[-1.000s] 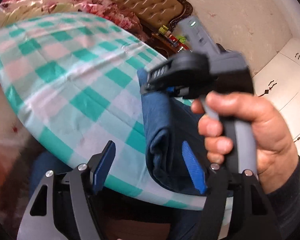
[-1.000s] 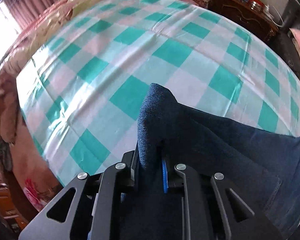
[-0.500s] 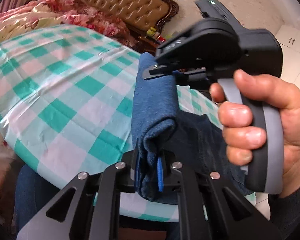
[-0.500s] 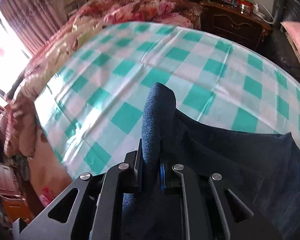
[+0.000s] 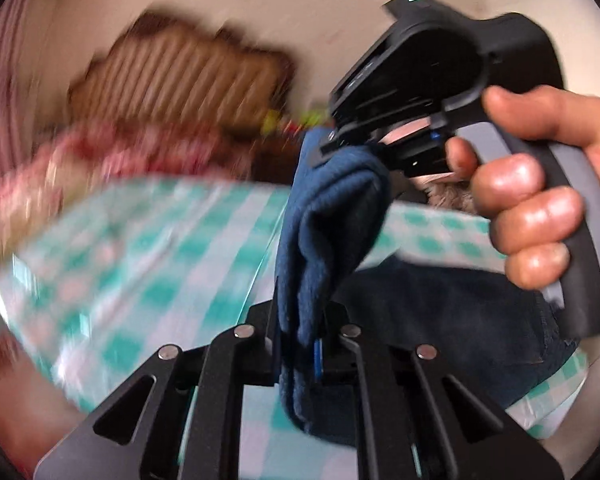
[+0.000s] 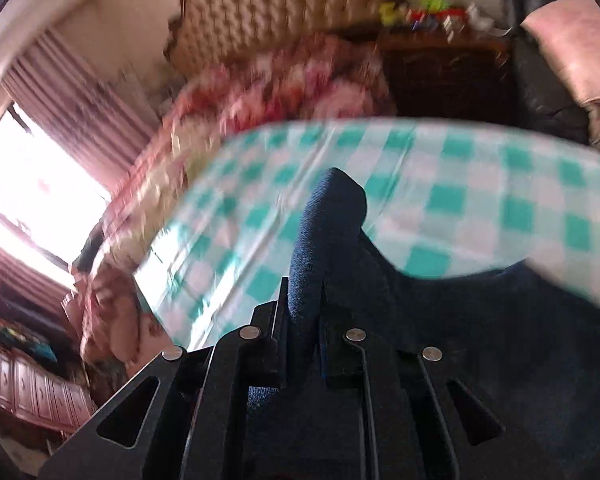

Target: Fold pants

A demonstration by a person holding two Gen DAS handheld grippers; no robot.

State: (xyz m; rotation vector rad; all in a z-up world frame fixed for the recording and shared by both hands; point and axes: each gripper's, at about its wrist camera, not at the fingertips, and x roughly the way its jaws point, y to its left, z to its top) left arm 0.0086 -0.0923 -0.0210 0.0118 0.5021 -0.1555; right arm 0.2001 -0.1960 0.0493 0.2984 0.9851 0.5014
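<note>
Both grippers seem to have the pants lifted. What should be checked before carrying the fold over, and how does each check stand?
1. Left gripper shut on pants: ok.
2. Right gripper shut on the pants: ok.
3. Both grips on the same folded edge: ok, in the left view.
4. Rest of the pants trailing on the checked cloth: ok.
5. All layers caught evenly: cannot tell.
6. Landing area on the cloth: cannot tell, blurred.

A home bedroom: tufted headboard (image 6: 276,12), floral quilt (image 6: 284,80), curtained window (image 6: 32,200) and wooden nightstand (image 6: 440,76).
</note>
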